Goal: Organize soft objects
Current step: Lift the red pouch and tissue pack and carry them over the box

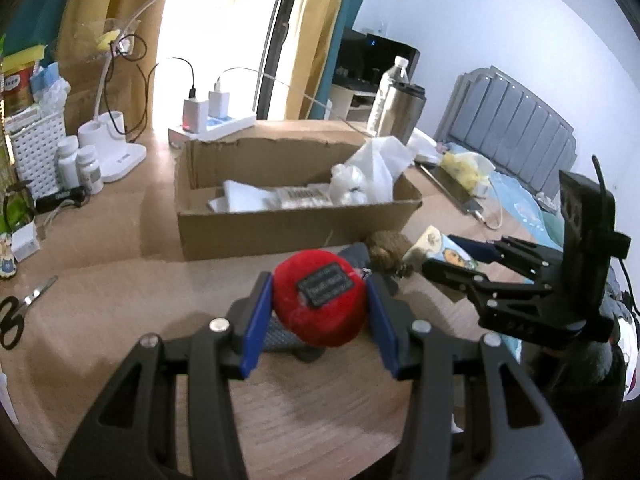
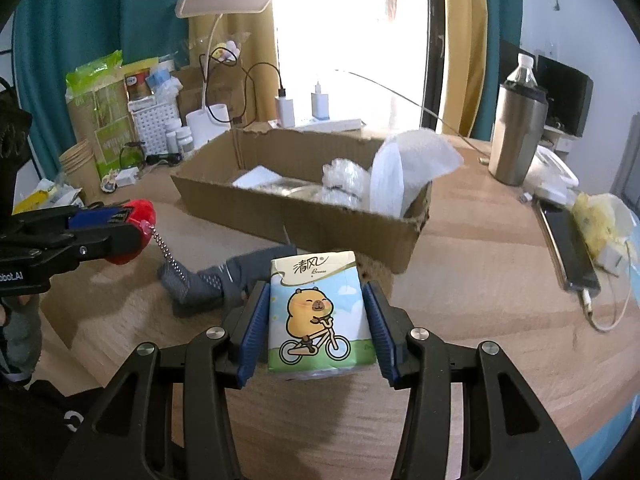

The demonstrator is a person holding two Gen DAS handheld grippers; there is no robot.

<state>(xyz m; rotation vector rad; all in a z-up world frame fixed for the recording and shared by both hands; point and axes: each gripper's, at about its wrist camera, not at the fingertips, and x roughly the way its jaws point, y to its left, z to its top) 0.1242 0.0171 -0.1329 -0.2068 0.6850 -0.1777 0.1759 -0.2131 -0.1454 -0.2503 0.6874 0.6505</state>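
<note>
Left gripper [image 1: 320,308] clamped on red plush [image 1: 320,302] — plush sits between blue pads, label face toward camera, bead chain [image 2: 164,246] hanging down. Right gripper [image 2: 316,320] clamped on tissue pack [image 2: 318,312] — pack upright between pads, long axis vertical, cartoon face toward camera. Both grippers held level above wooden table [image 2: 480,264], in front of cardboard box [image 2: 296,216]. Grey sock [image 2: 208,280] lies on table between them.

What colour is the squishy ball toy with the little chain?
The round plush ball toy is red with a dark label, clearest in the left wrist view.
</note>
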